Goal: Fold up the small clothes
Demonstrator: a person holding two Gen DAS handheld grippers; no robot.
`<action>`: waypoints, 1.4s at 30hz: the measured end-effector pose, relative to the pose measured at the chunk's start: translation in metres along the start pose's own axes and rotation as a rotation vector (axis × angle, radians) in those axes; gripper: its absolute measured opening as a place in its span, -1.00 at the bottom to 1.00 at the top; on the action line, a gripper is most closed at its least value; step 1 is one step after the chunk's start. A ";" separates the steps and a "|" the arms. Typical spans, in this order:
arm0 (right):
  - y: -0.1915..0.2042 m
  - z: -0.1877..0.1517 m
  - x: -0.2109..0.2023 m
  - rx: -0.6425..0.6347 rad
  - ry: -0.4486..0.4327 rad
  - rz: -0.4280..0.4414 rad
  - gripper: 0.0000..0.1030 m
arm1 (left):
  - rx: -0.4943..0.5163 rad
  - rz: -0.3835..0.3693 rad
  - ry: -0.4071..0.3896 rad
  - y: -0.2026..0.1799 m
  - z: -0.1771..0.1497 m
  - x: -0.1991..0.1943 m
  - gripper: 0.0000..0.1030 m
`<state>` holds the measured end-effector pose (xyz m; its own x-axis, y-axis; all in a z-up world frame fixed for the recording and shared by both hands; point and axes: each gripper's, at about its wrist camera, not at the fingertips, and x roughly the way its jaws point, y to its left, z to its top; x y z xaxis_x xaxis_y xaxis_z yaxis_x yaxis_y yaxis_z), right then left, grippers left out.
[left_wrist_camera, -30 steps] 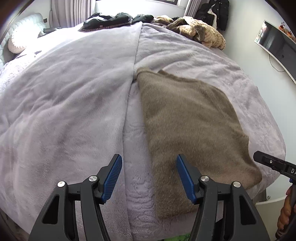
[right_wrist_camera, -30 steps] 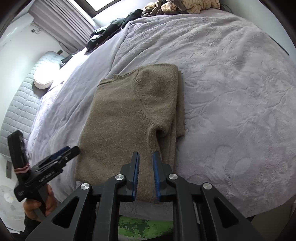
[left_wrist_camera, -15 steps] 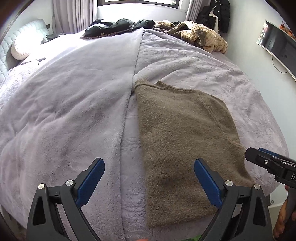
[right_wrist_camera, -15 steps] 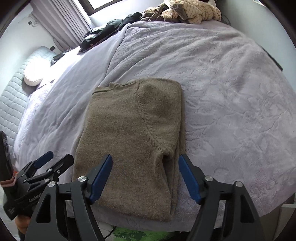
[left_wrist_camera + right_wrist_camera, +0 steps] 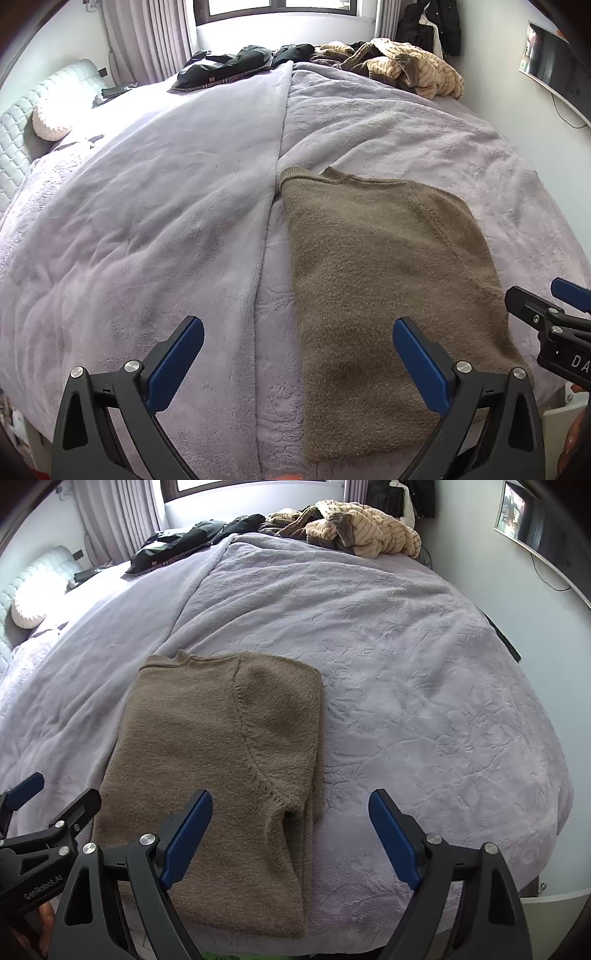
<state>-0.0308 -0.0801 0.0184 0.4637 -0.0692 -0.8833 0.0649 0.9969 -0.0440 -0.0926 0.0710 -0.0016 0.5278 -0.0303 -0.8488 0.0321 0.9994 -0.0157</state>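
A brown fuzzy sweater (image 5: 384,280) lies flat on the lilac bed, folded lengthwise, neckline at the far end; in the right wrist view (image 5: 218,760) its sleeve is folded over the right side. My left gripper (image 5: 297,365) is open and empty, held above the sweater's near left edge. My right gripper (image 5: 290,836) is open and empty, above the sweater's near right edge. Each gripper shows at the side of the other's view: the right gripper (image 5: 546,317) and the left gripper (image 5: 40,812).
The lilac blanket (image 5: 147,229) covers the bed, with a seam running up the middle. Dark clothes (image 5: 229,62) and a beige striped garment (image 5: 413,70) are piled at the far end. A pillow (image 5: 48,122) and headboard are at left, a wall screen (image 5: 554,70) at right.
Both grippers have opened wide; the right was shut a second ago, low at the sweater's near edge. Both have pulled back and up from the sweater, which stays flat.
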 end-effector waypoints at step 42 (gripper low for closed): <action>0.007 -0.006 0.003 0.020 0.026 0.016 0.72 | -0.047 -0.002 0.009 0.002 0.000 -0.002 0.99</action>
<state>-0.0344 -0.0731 0.0127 0.4419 -0.0516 -0.8956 0.0749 0.9970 -0.0205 -0.0935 0.0730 0.0003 0.5199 -0.0319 -0.8536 -0.0075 0.9991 -0.0418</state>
